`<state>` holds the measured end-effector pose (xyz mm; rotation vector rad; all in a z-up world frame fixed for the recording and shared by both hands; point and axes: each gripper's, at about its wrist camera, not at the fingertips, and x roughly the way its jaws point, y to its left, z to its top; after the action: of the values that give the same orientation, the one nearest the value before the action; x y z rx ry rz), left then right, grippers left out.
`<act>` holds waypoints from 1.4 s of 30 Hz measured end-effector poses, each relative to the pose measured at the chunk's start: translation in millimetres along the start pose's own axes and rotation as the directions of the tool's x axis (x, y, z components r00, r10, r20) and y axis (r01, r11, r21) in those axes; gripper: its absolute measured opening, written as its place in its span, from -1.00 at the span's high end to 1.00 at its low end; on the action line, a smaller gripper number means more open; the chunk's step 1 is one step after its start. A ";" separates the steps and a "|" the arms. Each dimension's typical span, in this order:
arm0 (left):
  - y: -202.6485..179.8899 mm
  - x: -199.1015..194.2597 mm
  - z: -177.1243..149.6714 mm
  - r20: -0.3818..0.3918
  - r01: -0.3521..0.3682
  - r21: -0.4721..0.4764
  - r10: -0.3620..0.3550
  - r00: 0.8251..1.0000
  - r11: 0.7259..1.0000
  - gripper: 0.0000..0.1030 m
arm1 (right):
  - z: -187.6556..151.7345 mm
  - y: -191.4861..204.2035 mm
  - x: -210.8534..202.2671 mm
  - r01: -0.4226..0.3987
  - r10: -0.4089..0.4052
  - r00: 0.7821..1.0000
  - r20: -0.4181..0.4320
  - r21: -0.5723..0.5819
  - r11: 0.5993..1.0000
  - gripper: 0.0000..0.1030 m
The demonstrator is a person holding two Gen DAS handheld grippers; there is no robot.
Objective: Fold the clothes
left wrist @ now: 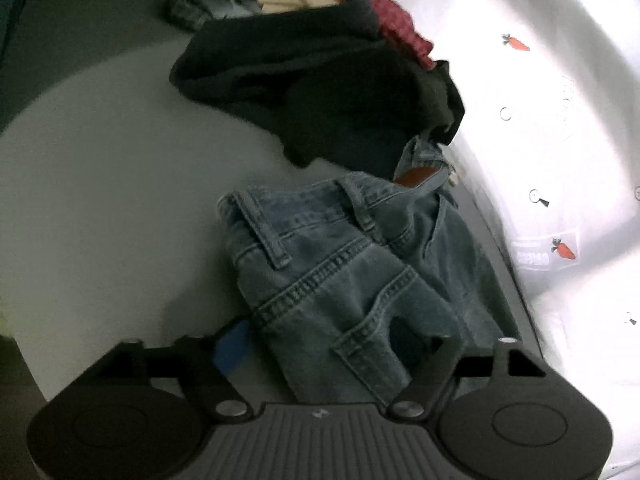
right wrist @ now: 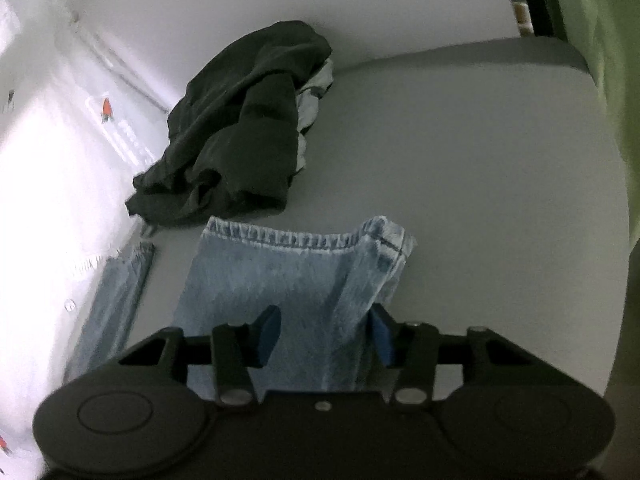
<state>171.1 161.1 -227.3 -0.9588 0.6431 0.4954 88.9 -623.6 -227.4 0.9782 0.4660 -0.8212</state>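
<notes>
Faded blue jeans (left wrist: 340, 264) lie rumpled, waistband up-frame. Left gripper (left wrist: 332, 354) straddles the seat, grip unclear. Right gripper (right wrist: 324, 336) gapes wide around a leg hem (right wrist: 304, 236).

The left wrist camera looks down from close above the waistband of the jeans (left wrist: 340, 264), lower centre of frame. The right wrist camera sits close over the leg hem, lower centre. Both views share the dark garment (left wrist: 320, 92) and grey table (right wrist: 460, 180).
</notes>
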 end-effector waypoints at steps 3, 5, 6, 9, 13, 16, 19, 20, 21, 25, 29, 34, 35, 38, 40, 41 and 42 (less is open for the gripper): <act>-7.0 4.5 -2.1 0.007 -0.012 0.039 0.012 1.000 0.999 -0.61 | 4.8 -4.9 3.0 -0.021 0.022 1.000 -0.006 0.062 0.998 -0.01; -12.4 7.0 -3.1 0.012 -0.026 0.058 0.025 1.000 0.998 -0.67 | 8.6 -8.1 5.5 -0.033 0.034 0.999 -0.013 0.096 0.995 0.01; -15.2 8.3 -2.8 0.014 -0.033 0.067 0.032 0.999 0.997 -0.68 | 9.8 -8.1 6.1 -0.029 0.031 0.999 -0.019 0.095 0.995 0.02; -21.9 14.1 0.1 0.014 -0.057 0.090 0.056 0.998 0.994 -0.65 | 11.3 -5.8 7.1 -0.005 0.008 0.999 -0.036 0.075 0.997 0.28; -26.0 18.7 5.9 0.010 -0.099 0.082 0.099 0.995 0.992 -0.19 | 7.9 2.9 6.4 0.055 -0.055 0.997 -0.052 0.011 0.998 0.39; -24.9 19.5 8.0 0.000 -0.096 0.057 0.096 0.995 0.994 -0.09 | 5.4 9.5 5.9 0.100 -0.102 0.993 -0.062 -0.037 0.994 0.41; -24.3 20.2 6.2 0.005 -0.097 0.054 0.097 0.995 0.994 -0.09 | 2.9 16.0 5.3 0.143 -0.149 0.986 -0.069 -0.086 0.986 0.39; -23.9 21.0 5.6 0.007 -0.098 0.051 0.098 0.995 0.994 -0.09 | 2.1 18.2 5.2 0.157 -0.165 0.984 -0.071 -0.103 0.982 0.39; -25.2 21.6 5.6 0.008 -0.103 0.057 0.103 0.995 0.993 -0.09 | 1.3 20.4 5.0 0.171 -0.181 0.981 -0.073 -0.119 0.978 0.38; -29.0 22.3 4.0 0.022 -0.118 0.077 0.117 0.993 0.990 0.05 | -3.0 32.2 9.5 0.238 -0.254 0.965 -0.059 -0.206 0.949 0.74; -30.1 15.0 4.3 0.042 -0.108 0.060 0.105 0.994 0.992 0.55 | 2.7 20.9 -3.3 0.166 -0.171 0.984 -0.048 -0.090 0.982 0.83; -48.0 -13.2 14.0 0.095 -0.084 0.096 0.075 0.993 0.992 0.69 | 17.8 23.3 -45.9 0.033 -0.032 0.999 0.032 -0.022 0.999 0.86; -53.3 -20.6 16.7 0.109 -0.085 0.107 0.073 0.991 0.991 0.76 | 21.3 26.6 -55.9 0.007 -0.006 0.999 0.050 -0.021 1.000 0.86; -65.8 -43.9 26.7 0.141 -0.070 0.117 0.053 0.989 0.991 0.77 | 34.2 38.7 -90.6 -0.044 0.049 0.991 0.127 -0.043 0.998 0.86; -70.4 -57.6 32.2 0.155 -0.060 0.109 0.042 0.987 0.992 0.79 | 43.3 45.9 -112.2 -0.064 0.074 0.982 0.175 -0.064 0.996 0.86; -72.1 -64.2 34.7 0.160 -0.056 0.103 0.039 0.986 0.993 0.80 | 47.9 48.0 -119.6 -0.075 0.086 0.979 0.186 -0.064 0.995 0.86; -73.6 -69.5 35.4 0.161 -0.058 0.102 0.041 0.986 0.993 0.81 | 52.5 50.1 -126.8 -0.086 0.098 0.976 0.196 -0.065 0.994 0.86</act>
<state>179.0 148.3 -121.1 -0.7955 0.5448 0.5702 49.4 -603.8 -88.2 0.8497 0.2679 -0.8087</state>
